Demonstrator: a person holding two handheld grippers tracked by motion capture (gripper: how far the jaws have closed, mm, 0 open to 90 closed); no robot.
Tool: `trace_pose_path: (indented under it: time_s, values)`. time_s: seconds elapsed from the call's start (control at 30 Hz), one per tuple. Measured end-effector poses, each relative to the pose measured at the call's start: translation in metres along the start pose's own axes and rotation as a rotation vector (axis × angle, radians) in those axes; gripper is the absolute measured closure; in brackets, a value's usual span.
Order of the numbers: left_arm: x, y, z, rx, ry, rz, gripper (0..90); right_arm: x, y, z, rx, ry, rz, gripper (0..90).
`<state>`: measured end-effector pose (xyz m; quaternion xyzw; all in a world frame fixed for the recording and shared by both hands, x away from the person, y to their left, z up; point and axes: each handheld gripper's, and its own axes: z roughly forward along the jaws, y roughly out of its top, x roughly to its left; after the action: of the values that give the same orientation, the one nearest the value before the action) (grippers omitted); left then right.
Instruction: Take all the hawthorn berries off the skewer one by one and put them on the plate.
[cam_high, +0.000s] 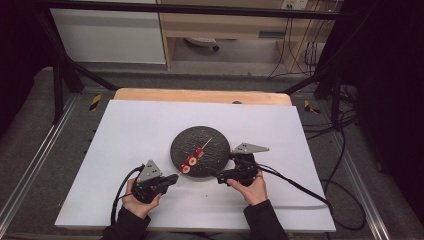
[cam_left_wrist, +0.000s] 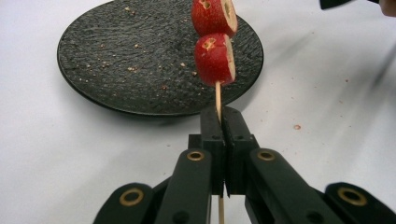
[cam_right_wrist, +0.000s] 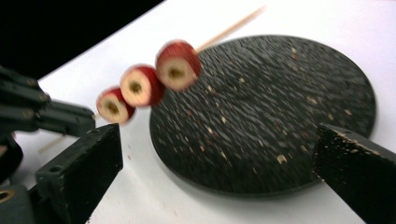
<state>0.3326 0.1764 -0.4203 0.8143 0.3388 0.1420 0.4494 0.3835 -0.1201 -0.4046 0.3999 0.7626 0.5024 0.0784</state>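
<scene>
The left gripper (cam_left_wrist: 219, 122) is squeezed tight on the thin end of a wooden stick (cam_left_wrist: 218, 95). Three red fruit slices (cam_right_wrist: 140, 86) sit in a row on that stick. The stick pokes out over the black plate (cam_high: 216, 140), from about 7 o'clock on its edge toward the middle, and it is lifted off the plate.

The right gripper (cam_right_wrist: 215, 163) is empty. Its jaws stand wide apart, with nothing between them, and it sits by the plate's edge at about 4 o'clock.

I think the job is putting fruit on the stick. That part looks done, because the plate has only little crumbs (cam_left_wrist: 135, 69) left on it. What may be left is to lay the full stick down.

The plate rests on a big white sheet (cam_high: 140, 125) that covers the table. A strip of bare wood (cam_high: 200, 95) shows at the far edge, at 12 o'clock. Beyond it are a wooden shelf (cam_high: 225, 25) and hanging black cables (cam_high: 300, 45). Grey floor (cam_high: 30, 130) lies on both sides.
</scene>
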Motion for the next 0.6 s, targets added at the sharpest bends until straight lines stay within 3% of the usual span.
trace_pose_path:
  time_s: [0.33,0.43,0.6]
  values:
    - [-0.006,-0.001,0.002,-0.001,-0.005,0.018,88.4,0.004,0.016,0.021,-0.058,0.053,0.053,16.7]
    - [-0.006,-0.001,0.002,-0.002,-0.008,0.019,88.4,0.003,0.019,0.025,-0.069,0.074,0.105,22.9]
    - [-0.008,0.000,0.002,-0.006,-0.010,0.021,88.4,-0.001,0.019,0.030,-0.076,0.081,0.134,35.1]
